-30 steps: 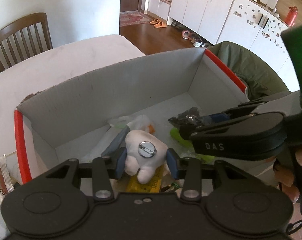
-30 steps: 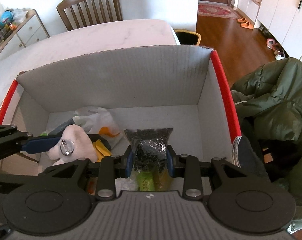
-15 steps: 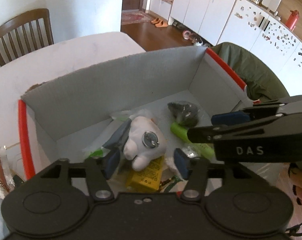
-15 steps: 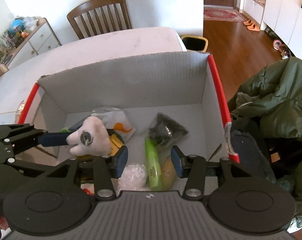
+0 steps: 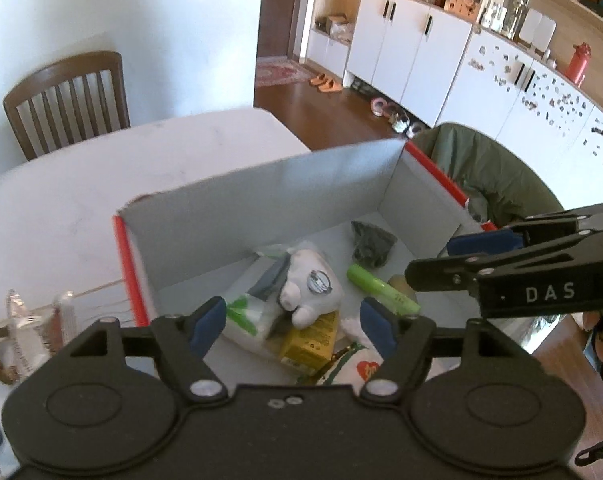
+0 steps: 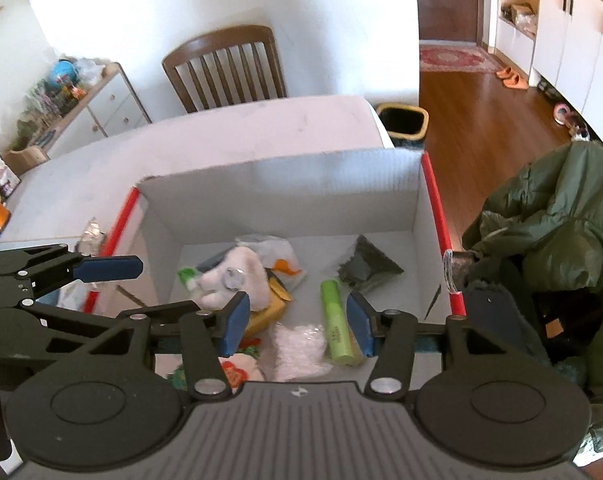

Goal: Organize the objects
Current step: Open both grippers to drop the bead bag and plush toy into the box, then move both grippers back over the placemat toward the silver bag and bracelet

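Observation:
A grey cardboard box [image 5: 261, 200] [image 6: 285, 196] with red-taped side rims sits on the white table. Inside lie a white plush toy with a metal pin [image 5: 313, 286] [image 6: 237, 276], a dark crinkled bag [image 5: 371, 242] [image 6: 367, 268], a green tube [image 5: 381, 288] [image 6: 335, 324], a yellow packet [image 5: 311, 338] [image 6: 267, 312] and clear plastic bags [image 6: 301, 352]. My left gripper [image 5: 293, 328] hangs open above the box's near-left part, holding nothing. Above the near side, my right gripper [image 6: 297, 320] is open too, empty.
A wooden chair [image 5: 67, 100] [image 6: 225, 66] stands behind the white table [image 5: 81, 184]. Snack wrappers and a small basket [image 5: 25, 332] lie left of the box. A green jacket [image 6: 553, 240] drapes over a seat at the right. A bin [image 6: 403, 122] stands on the wood floor.
Both grippers opened and drew back upward: the left let go of the plush toy, the right let go of the dark bag. Both items now rest in the box.

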Motion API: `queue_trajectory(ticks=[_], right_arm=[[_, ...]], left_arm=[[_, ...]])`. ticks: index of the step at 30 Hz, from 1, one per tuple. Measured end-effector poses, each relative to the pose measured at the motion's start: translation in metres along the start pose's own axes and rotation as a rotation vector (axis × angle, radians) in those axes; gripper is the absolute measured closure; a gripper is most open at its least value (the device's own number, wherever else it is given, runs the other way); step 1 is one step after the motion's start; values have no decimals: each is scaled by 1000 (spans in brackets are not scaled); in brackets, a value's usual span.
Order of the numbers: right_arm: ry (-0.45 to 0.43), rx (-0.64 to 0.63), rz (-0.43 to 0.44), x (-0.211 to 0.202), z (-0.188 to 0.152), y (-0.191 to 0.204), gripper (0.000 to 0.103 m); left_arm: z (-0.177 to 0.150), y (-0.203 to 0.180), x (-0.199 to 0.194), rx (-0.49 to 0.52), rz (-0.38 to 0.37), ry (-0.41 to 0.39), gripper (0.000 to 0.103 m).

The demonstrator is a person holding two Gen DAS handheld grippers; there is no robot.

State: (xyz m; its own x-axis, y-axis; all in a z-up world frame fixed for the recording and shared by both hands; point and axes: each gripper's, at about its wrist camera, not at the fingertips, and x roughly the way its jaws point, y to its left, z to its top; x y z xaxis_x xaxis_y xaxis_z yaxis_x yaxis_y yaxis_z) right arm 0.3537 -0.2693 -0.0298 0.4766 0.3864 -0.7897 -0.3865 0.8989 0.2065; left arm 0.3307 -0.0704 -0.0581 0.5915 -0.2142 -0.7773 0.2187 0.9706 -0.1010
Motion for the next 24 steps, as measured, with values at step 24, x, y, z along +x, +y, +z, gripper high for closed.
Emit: queue_trajectory(ticks=[24], right_arm=[[-172,-73,99,-57,-4,100,25]], left_arm=[[-18,68,-105,-53,33,-164,1]])
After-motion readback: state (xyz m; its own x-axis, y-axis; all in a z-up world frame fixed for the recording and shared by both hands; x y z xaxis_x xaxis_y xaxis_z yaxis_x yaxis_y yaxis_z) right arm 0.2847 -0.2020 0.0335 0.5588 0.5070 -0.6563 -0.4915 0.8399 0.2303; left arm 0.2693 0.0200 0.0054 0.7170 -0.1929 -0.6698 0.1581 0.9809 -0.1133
